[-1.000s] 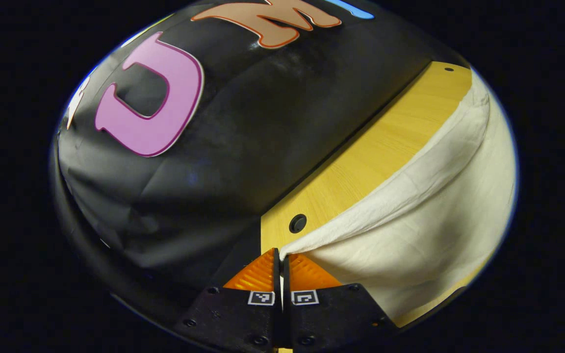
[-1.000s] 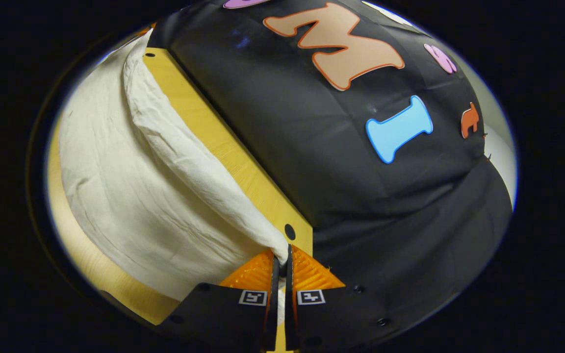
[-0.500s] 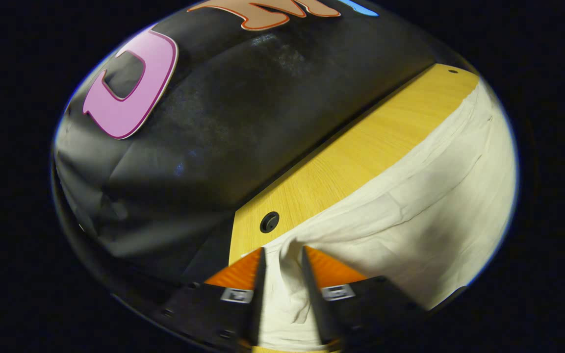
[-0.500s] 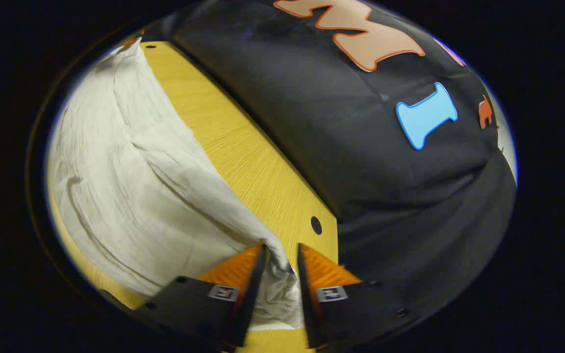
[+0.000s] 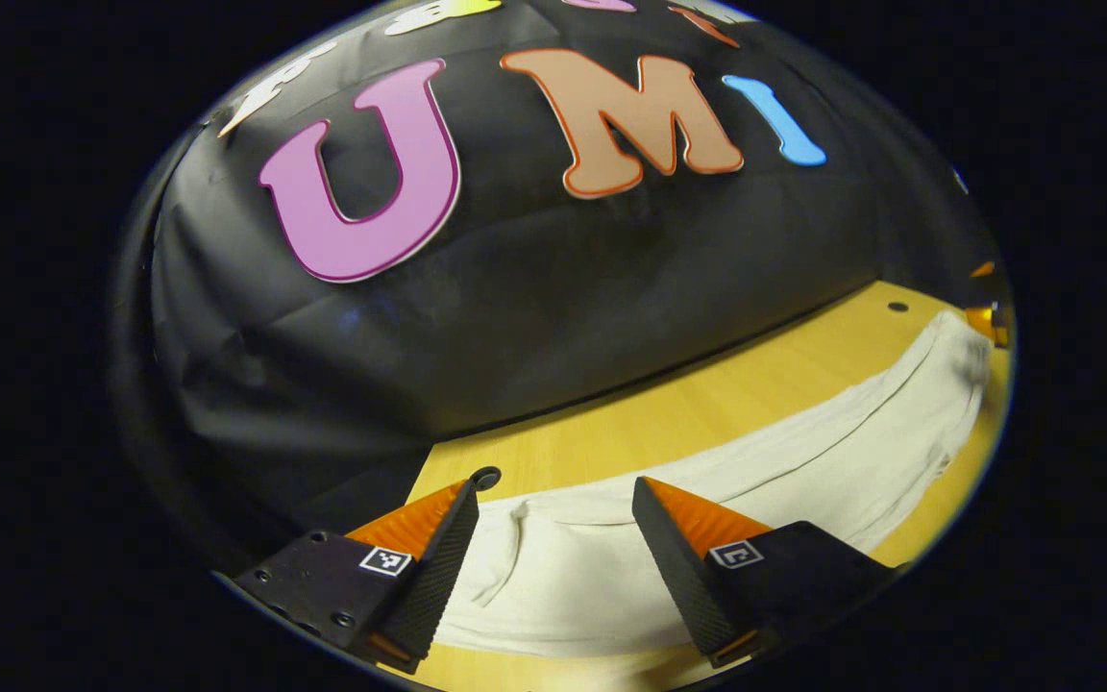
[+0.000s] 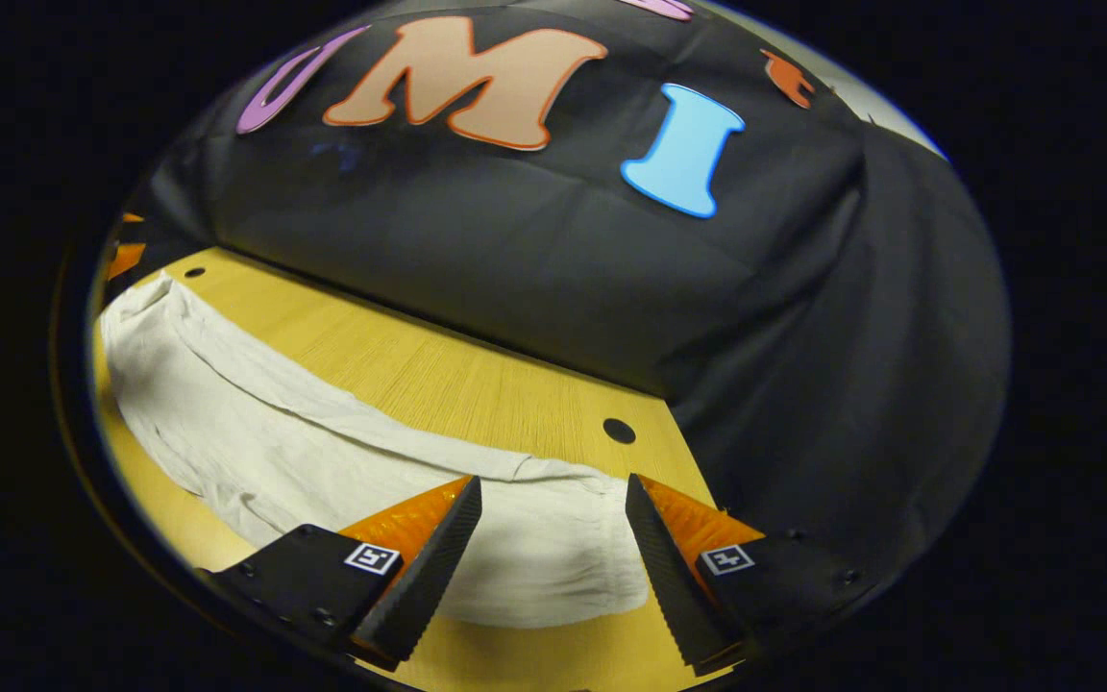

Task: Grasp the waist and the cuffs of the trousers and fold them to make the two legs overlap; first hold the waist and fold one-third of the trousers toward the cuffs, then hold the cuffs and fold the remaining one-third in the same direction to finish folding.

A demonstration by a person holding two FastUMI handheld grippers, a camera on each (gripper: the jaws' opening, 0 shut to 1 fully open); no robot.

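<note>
— Fingers on my left gripper [image 5: 553, 505] and right gripper [image 6: 553, 500] are spread, holding nothing. The trousers [image 5: 755, 471] lie flat along the table's [image 5: 669, 413] back edge.

— Risk?

— Pinching one layer only; the fold would skew.

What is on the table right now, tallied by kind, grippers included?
Cream cloth trousers: 1
Yellow wooden table: 1
Open grippers: 2, left gripper, right gripper
Total: 4
</note>
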